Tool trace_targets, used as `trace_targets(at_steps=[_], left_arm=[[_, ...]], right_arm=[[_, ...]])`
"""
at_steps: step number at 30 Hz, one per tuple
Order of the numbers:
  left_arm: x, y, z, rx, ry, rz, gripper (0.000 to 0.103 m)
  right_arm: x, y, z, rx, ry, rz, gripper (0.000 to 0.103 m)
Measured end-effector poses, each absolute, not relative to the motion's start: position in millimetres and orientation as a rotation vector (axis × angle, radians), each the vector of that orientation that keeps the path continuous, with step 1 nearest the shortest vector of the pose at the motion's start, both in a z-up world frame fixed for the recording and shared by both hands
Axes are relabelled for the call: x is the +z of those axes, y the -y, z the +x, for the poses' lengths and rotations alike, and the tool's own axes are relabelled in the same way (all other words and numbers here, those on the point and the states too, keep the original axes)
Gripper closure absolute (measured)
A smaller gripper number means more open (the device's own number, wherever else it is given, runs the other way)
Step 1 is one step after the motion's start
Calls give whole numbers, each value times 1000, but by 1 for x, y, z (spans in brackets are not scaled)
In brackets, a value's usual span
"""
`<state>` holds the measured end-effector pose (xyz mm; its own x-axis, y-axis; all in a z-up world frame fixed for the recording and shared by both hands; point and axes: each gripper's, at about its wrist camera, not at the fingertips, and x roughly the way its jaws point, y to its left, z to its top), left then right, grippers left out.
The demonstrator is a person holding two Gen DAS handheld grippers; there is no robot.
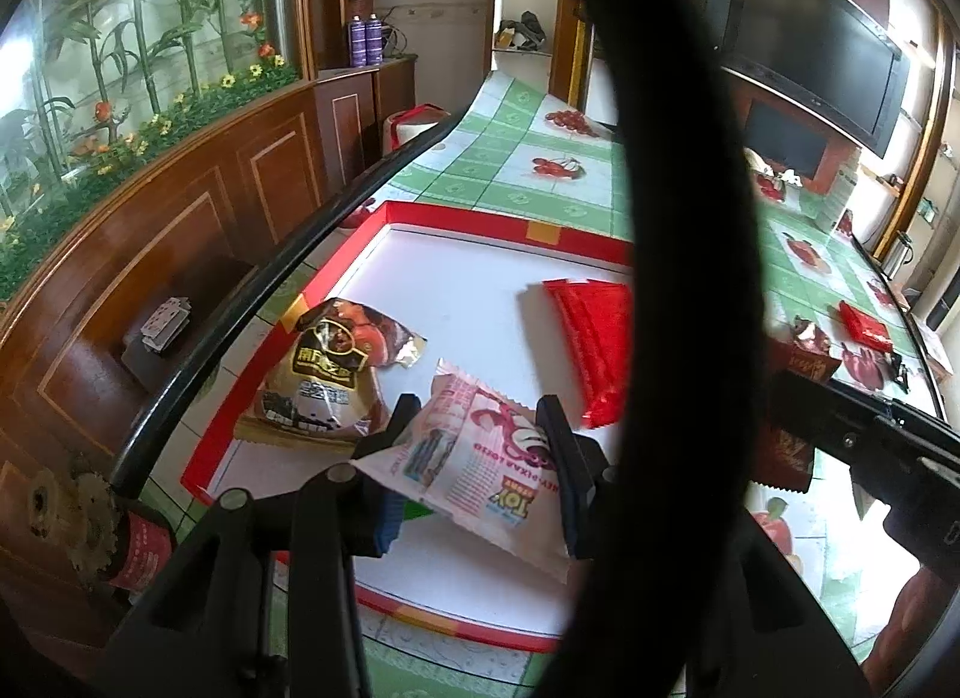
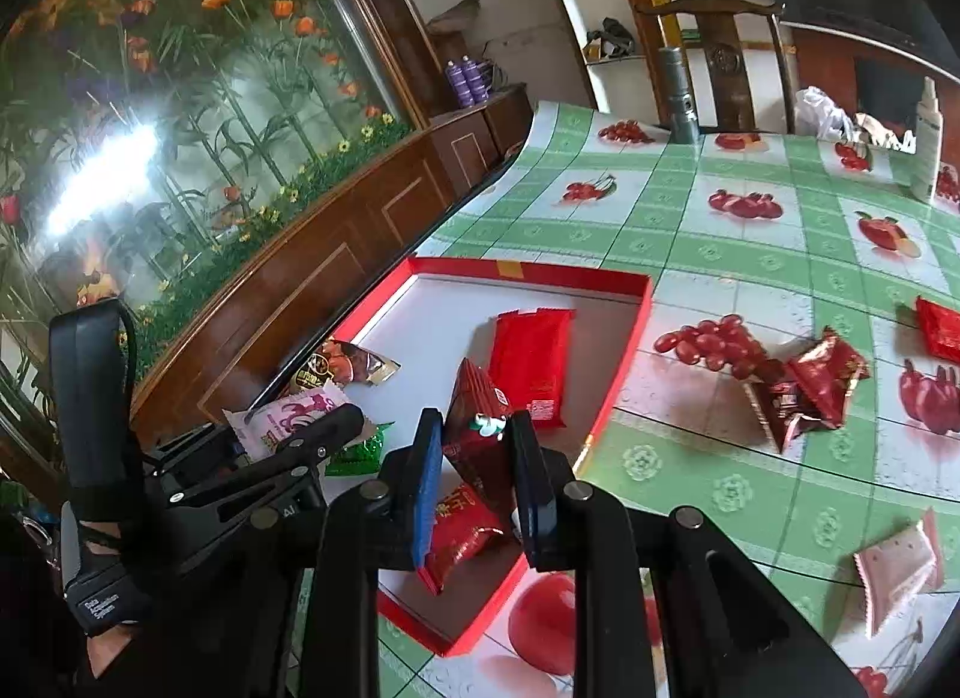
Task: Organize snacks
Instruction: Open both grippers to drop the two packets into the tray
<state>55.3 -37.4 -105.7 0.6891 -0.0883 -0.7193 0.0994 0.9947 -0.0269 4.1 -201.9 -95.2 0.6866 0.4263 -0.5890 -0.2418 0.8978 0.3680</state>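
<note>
I'm holding a pink Toy Story packet (image 1: 480, 458) in my left jaws and a dark red snack packet (image 2: 474, 434) in my right jaws, both clamped shut, hovering over the red tray (image 2: 630, 338) for sorting.

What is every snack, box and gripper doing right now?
Left gripper: shut on pink-and-white cartoon snack packet.
Right gripper: shut on dark red snack packet.
Shallow red-rimmed box: open, snacks inside.
Bright red flat packet: lying in box.
</note>
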Motion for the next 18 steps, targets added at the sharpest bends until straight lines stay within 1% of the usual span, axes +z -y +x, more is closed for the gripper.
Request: trace_targets(at_steps=[12, 18], left_arm=[[-122, 26, 73, -73, -839, 10, 62], [-127, 24, 78, -54, -846, 9, 61]], right_arm=[[-119, 184, 35, 410, -788, 258, 82], [-122, 185, 39, 406, -784, 272, 82]])
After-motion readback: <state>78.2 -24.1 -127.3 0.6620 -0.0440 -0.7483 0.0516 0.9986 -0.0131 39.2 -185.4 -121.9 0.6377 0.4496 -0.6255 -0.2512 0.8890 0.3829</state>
